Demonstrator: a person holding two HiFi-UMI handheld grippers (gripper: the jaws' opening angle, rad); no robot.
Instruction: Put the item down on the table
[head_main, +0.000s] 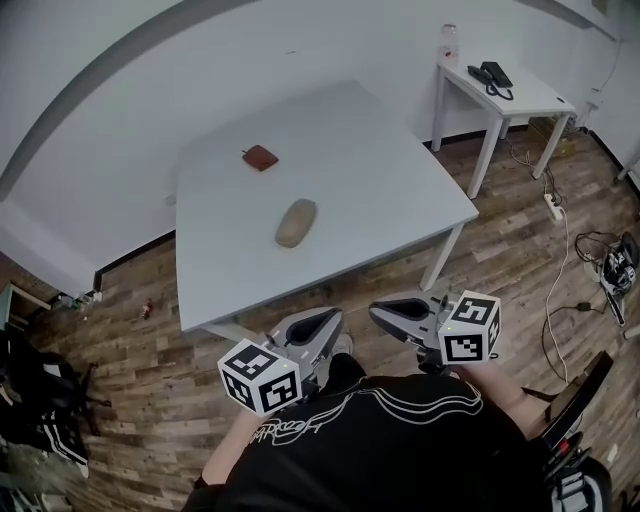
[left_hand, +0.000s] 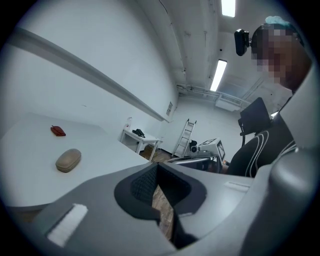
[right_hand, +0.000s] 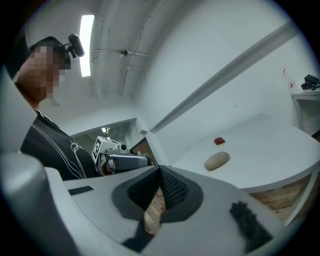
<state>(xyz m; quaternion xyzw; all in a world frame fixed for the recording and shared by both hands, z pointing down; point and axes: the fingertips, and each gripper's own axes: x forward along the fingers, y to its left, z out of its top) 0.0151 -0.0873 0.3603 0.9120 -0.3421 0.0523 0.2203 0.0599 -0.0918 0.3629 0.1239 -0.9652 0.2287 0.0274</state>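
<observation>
The tan oblong case (head_main: 296, 222) lies flat near the middle of the table (head_main: 400, 200), its long axis running away from the person and leaning slightly right. It looks light, stiff and smooth-shelled, so a pinch across its narrow middle should suit. The left gripper (left_hand: 158, 172) and right gripper (right_hand: 160, 175) are both pressed together and empty, well apart from the case.

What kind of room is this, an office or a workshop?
Most likely a sparse office or lab workroom. It has a large white table, a small side desk with a telephone on it, and a power strip lying on the wood floor.
</observation>
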